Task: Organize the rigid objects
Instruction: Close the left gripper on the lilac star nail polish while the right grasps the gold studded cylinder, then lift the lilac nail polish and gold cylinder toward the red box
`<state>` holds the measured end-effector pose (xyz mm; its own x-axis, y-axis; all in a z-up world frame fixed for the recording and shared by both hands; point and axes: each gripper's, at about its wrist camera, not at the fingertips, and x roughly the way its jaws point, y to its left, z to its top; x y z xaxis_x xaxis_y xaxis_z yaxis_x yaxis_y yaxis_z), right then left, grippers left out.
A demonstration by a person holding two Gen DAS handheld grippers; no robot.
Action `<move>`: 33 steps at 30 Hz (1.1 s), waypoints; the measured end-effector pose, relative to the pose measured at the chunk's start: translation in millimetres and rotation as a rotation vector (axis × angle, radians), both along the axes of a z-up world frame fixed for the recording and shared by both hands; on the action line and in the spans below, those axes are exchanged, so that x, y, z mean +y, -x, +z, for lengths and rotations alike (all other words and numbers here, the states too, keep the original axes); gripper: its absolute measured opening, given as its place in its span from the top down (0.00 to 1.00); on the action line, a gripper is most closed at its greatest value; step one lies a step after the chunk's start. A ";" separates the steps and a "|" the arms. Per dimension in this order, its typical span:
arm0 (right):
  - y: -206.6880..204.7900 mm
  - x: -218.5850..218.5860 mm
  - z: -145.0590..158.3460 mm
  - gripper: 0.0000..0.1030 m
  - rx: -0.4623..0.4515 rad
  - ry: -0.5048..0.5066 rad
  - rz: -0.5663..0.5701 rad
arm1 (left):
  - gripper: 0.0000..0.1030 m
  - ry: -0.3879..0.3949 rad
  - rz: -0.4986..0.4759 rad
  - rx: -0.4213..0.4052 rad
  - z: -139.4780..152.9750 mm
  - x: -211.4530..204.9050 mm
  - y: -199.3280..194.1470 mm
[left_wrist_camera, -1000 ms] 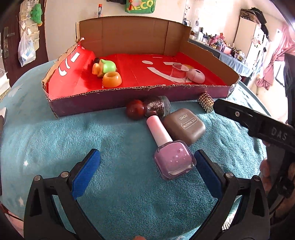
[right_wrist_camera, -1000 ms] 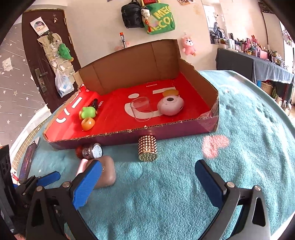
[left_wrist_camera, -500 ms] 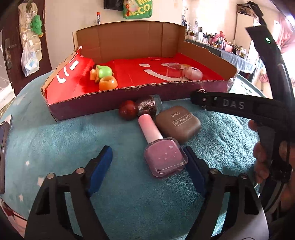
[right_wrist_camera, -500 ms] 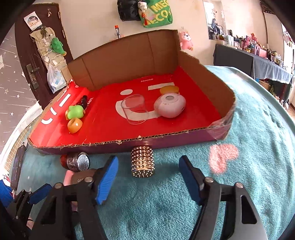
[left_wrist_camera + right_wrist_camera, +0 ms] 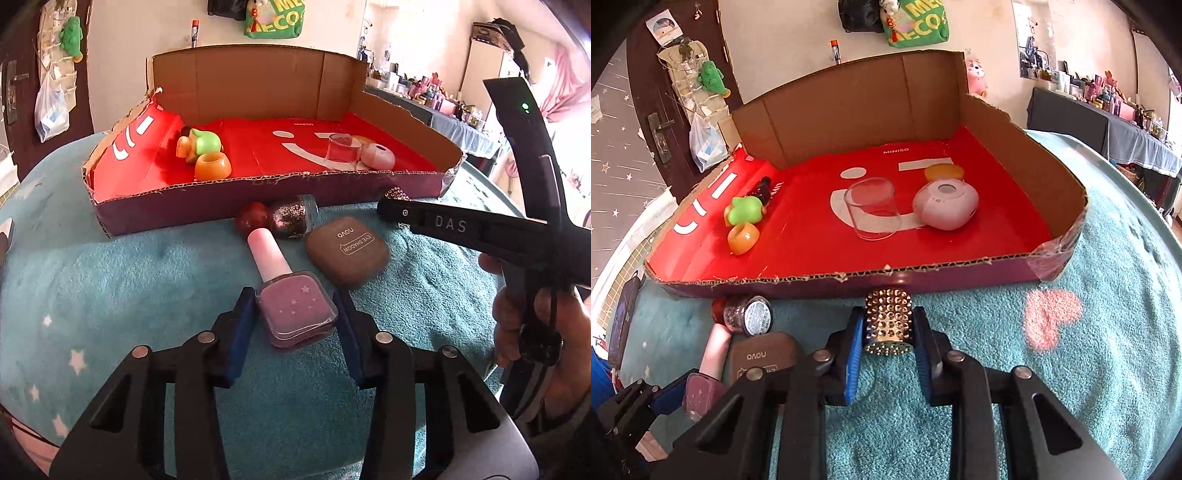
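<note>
Lying on the teal plush blanket (image 5: 110, 280), the pink square nail polish bottle (image 5: 295, 310) sits clamped in the left gripper (image 5: 295, 325), whose jaws have just closed. The right gripper (image 5: 888, 343) has likewise closed onto the upright gold studded cylinder (image 5: 888, 321). Adjacent brown compact (image 5: 347, 251) reads "NOVO EYE SHADOW". Beyond, red-lined cardboard tray (image 5: 960, 269) reads "MINISO".

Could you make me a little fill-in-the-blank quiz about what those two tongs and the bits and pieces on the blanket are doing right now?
1. The left tongs are shut on the pink ____ bottle.
2. The right tongs grip a studded ____ cylinder.
3. The clear cup stands inside the cardboard ____.
4. The brown case lying on the blanket is labelled eye ____.

Missing words: nail polish; gold; box; shadow
</note>
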<state>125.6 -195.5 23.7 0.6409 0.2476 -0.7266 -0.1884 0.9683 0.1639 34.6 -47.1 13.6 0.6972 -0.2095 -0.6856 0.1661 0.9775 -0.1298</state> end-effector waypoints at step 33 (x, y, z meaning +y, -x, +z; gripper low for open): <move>43.9 7.9 62.4 0.74 -0.112 -0.147 0.123 | 0.61 0.039 0.054 -0.123 45.0 35.8 -3.3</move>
<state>81.8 -187.6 86.0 0.6740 0.4266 -0.6032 -0.3283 0.9043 0.2728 37.9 -11.3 58.6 0.7865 -0.1937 -0.5864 0.1299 0.9802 -0.1496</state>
